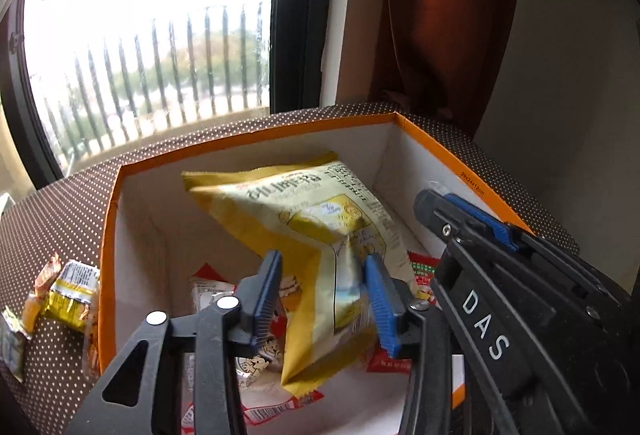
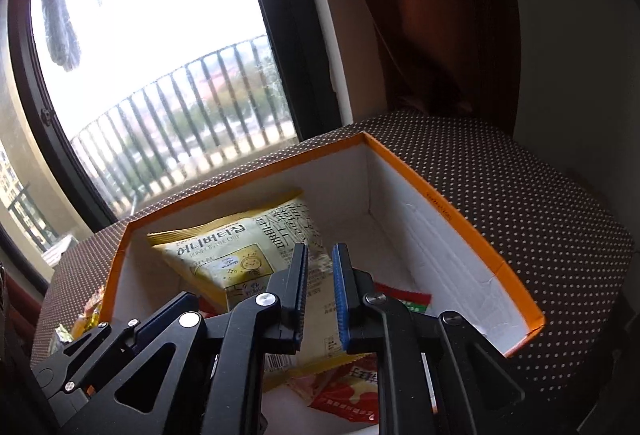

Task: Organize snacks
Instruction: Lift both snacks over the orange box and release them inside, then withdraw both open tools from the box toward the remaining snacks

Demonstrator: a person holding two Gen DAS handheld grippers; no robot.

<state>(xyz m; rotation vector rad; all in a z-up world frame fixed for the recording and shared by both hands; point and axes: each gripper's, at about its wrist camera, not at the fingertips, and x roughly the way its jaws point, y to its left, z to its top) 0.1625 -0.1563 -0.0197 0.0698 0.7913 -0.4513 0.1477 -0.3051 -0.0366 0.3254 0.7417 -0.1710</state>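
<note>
Left gripper [image 1: 324, 295]: your jaws stand apart around the yellow chip bag [image 1: 304, 219] (pads off it).
Right gripper [image 2: 320, 295]: closed to a narrow gap, empty.
Bag: frame centre, inside the orange box [image 1: 248, 133].

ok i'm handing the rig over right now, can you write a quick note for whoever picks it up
Left gripper: open, jaws either side of the yellow chip bag, not pressing it.
Right gripper: shut, empty, over the box.
Orange box sits on the dotted cloth. The chip bag lies inside, propped on red packets.
Done: chip bag and several packets are boxed.
Left: small yellow snacks lie on the cloth outside the box's left wall.
</note>
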